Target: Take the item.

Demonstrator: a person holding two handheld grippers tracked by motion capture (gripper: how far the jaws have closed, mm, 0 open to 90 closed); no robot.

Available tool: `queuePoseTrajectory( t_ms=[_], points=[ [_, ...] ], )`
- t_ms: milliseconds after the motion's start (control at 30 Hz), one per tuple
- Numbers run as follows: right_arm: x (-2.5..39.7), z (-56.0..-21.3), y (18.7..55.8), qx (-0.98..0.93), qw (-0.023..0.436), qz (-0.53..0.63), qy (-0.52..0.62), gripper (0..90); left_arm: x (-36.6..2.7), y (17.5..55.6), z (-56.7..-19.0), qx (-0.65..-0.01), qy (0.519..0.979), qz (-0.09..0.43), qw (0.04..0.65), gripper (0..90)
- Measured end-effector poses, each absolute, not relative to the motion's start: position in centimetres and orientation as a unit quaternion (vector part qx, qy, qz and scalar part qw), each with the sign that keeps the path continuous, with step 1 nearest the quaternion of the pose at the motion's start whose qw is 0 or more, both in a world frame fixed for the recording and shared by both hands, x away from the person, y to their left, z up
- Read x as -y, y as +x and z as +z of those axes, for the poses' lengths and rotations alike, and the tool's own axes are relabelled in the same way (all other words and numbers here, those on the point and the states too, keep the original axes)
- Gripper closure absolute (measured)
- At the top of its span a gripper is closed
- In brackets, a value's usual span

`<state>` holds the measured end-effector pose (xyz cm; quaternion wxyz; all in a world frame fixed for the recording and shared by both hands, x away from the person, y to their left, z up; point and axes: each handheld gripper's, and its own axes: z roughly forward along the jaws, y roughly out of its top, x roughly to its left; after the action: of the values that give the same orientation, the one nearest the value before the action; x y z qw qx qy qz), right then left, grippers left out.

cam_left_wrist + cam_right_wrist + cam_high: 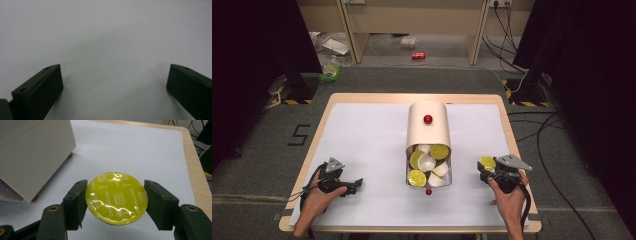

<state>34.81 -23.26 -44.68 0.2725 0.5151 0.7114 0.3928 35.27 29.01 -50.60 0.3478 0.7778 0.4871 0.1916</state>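
The right gripper (116,200) holds a yellow-green capsule (116,197) with its two black jaws clamped on opposite edges of the round foil lid, which faces up and reads "Cappuccino" in pale print. In the high view the same capsule (487,162) sits at the tip of the right gripper (488,166), to the right of the cream dispenser box (428,126) and level with its open front end, well apart from it. The box lies in the middle of the table (367,145), its rounded cream cover bearing a red knob (428,119) on top; the clear drawer (429,170) at its near end holds several more capsules, some with yellow-green lids and some white, and has a small red knob (428,191) at its front. In the right gripper view the box's cream side (35,155) rises to the left of the held capsule. The left gripper (346,186) rests on the table to the left of the box, well away from it, in the person's left hand (319,195). Its jaws stand wide apart over the bare white table (107,45) with nothing between them.
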Motion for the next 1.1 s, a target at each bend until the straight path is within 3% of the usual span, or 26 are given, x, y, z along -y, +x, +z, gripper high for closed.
queuePoseTrajectory(
  t_ms=[1100],
  points=[
    [23.7,-47.3,35.6,-0.726,0.264,0.353,0.528,38.2,-29.0,35.3,-50.6,-0.486,0.779,0.192,0.347,0.0]
  ],
)
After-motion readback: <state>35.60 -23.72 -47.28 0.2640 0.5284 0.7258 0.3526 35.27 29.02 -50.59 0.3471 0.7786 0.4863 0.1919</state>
